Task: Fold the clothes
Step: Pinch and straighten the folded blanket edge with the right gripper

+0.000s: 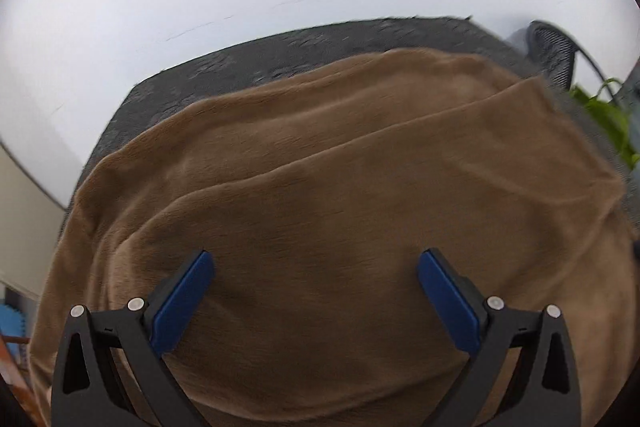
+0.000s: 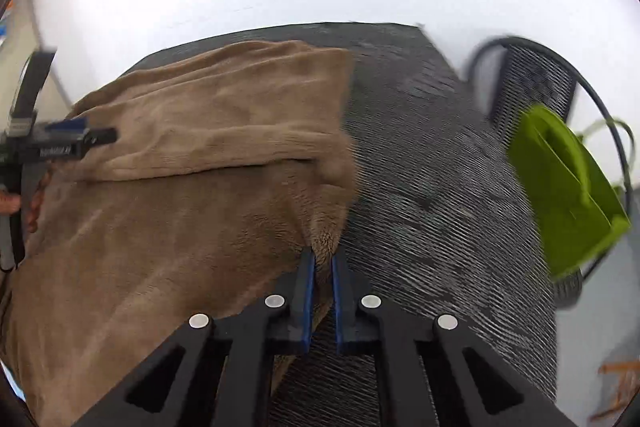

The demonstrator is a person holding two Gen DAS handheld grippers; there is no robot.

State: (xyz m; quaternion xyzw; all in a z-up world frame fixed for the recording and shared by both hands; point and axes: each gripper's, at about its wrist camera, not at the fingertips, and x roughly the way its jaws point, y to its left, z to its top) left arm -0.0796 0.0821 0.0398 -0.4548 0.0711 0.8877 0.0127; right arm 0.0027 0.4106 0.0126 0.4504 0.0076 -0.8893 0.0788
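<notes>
In the right wrist view alone, the right gripper (image 2: pixel 323 257) pinches the brown garment (image 2: pixel 168 211); the left gripper (image 1: pixel 314 259) gapes empty.

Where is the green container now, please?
In the right wrist view, the green container is at the right side, beyond the dark table's right edge, in front of a black mesh chair.

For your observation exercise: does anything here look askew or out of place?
Nothing is damaged or spilled. The brown garment lies rumpled, its folded layers uneven on the dark table; the right gripper pinches its corner.
</notes>
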